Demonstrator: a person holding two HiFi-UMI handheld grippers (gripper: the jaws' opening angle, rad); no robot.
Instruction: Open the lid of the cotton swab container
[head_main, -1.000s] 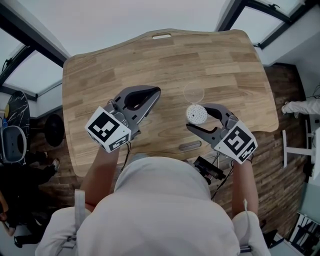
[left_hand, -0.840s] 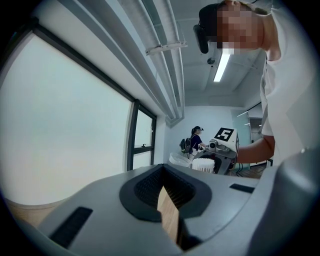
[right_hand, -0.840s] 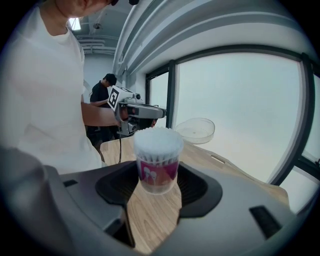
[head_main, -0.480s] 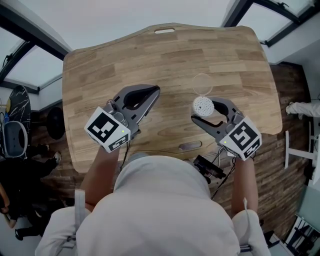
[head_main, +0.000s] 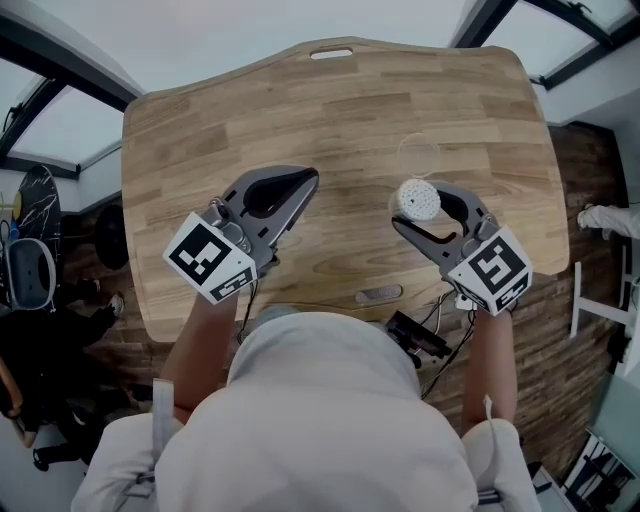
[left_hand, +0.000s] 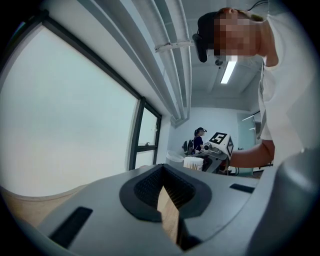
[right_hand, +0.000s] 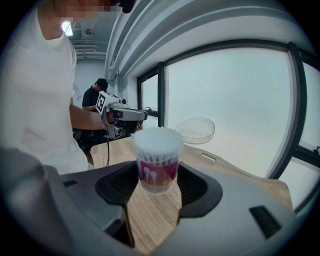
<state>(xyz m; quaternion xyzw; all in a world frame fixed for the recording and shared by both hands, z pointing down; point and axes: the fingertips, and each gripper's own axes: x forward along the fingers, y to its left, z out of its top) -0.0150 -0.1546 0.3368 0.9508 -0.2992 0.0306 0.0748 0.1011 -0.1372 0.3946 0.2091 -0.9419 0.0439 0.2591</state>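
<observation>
The cotton swab container (head_main: 417, 200) is a clear cup with a pink label, and the white swab tips show at its uncovered top. My right gripper (head_main: 417, 207) is shut on it with wide jaws, over the right half of the table. In the right gripper view the container (right_hand: 158, 161) sits between the dark pads (right_hand: 196, 186). Its clear round lid (head_main: 418, 152) lies flat on the wood just beyond, and the lid (right_hand: 195, 131) is apart from the cup. My left gripper (head_main: 311, 179) hangs shut and empty over the table's left half, with its jaws (left_hand: 163, 176) meeting.
The wooden table (head_main: 250, 110) has a handle slot (head_main: 332, 53) at its far edge and a metal slot (head_main: 380, 295) near the front edge. In the left gripper view the right gripper's marker cube (left_hand: 220, 142) and the swabs (left_hand: 193, 162) show far off. Windows and other people surround the table.
The right gripper has carried the container to the right and farther from me, closer to the lid. The left gripper has drifted slightly and stays shut.
</observation>
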